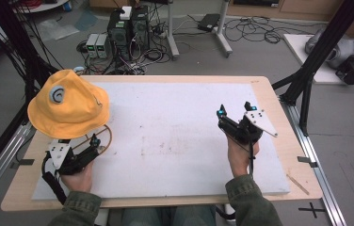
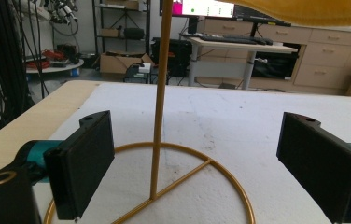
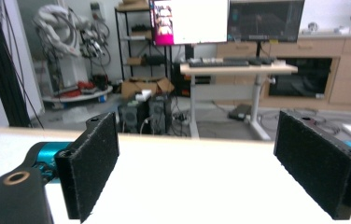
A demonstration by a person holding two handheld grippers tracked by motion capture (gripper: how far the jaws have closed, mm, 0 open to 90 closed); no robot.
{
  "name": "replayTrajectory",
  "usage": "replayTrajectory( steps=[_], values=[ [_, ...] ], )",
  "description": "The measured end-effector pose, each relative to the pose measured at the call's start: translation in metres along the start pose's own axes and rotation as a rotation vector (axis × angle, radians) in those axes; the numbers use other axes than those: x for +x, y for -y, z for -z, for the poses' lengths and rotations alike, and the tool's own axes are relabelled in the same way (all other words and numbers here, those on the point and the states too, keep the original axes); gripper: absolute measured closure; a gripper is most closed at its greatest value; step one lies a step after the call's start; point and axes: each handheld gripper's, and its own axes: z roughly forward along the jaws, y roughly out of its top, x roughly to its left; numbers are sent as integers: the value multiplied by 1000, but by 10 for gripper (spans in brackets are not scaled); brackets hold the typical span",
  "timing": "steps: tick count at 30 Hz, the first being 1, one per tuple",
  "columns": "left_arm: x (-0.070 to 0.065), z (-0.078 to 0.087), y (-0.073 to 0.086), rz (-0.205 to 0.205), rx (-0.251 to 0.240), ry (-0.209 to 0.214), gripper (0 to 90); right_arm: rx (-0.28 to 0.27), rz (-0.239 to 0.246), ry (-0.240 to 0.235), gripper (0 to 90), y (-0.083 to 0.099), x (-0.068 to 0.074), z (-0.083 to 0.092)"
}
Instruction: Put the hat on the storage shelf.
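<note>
You are holding your left tool (image 1: 94,142) with its jaws wide apart around the thin gold pole (image 2: 159,100) of the hat stand, whose ring base (image 2: 227,179) is resting on the white surface (image 1: 175,136) at its left edge. The yellow hat (image 1: 68,103) is sitting loose on top, so a hard squeeze or sideways nudge is likely tipping the light stand or shaking the hat off. Your right tool (image 1: 235,112) is hovering open and empty well apart at the right, and no container is standing on the surface.

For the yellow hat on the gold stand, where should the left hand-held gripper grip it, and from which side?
Grip the hat by its drooping brim on the near side, coming from below and in front with the left hand-held gripper. The brim is thin fabric that fits between the open jaws; the crown is probably too wide.
</note>
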Motion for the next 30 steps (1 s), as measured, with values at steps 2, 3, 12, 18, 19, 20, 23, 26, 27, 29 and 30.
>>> replayTrajectory(
  steps=[2, 3, 12, 18, 19, 20, 23, 26, 27, 29, 30],
  values=[
    [0, 0, 0, 0, 1, 0, 115, 22, -2, 6, 139, 13, -1, 0],
    [0, 0, 0, -1, 1, 0, 115, 29, -2, 9, 139, 19, -1, 0],
    [0, 0, 0, 1, 4, 0, 115, 64, 23, 40, 140, 50, -4, 4],
    [0, 0, 0, 0, 4, 2, 115, 83, 19, 40, 139, 55, -5, 4],
    [0, 0, 0, 0, 5, 2, 115, 86, 19, 38, 139, 55, -6, 4],
    [0, 0, 0, 0, 6, 2, 115, 83, 21, 38, 140, 55, -6, 4],
    [0, 0, 0, 1, 5, 2, 115, 79, 20, 35, 139, 55, -5, 5],
    [0, 0, 0, 1, 6, 2, 115, 83, 13, 33, 139, 55, -6, 4],
    [0, 0, 0, 1, 6, 2, 115, 82, 15, 36, 139, 55, -6, 4],
    [0, 0, 0, 1, 7, 3, 115, 85, 8, 36, 139, 55, -7, 4],
    [0, 0, 0, 0, 7, 3, 115, 85, 4, 35, 139, 55, -7, 4]
  ],
)
